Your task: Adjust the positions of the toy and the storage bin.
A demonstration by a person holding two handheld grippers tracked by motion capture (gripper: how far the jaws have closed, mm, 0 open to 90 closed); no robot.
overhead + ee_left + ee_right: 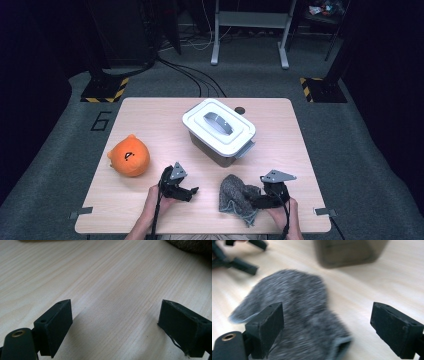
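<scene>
I see a light wooden table. On it sit a lidded grey storage box at centre, an orange plush toy to the left, and a crumpled grey fuzzy cloth near my edge.

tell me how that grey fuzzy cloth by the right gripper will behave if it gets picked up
The grey cloth lies crumpled in soft folds, so it would probably droop from whichever spot is pinched. Its fuzzy pile suggests the pads would hold it without slipping. It looks light and should drag or bunch rather than slide neatly if pushed. The right gripper stands open over it.
</scene>
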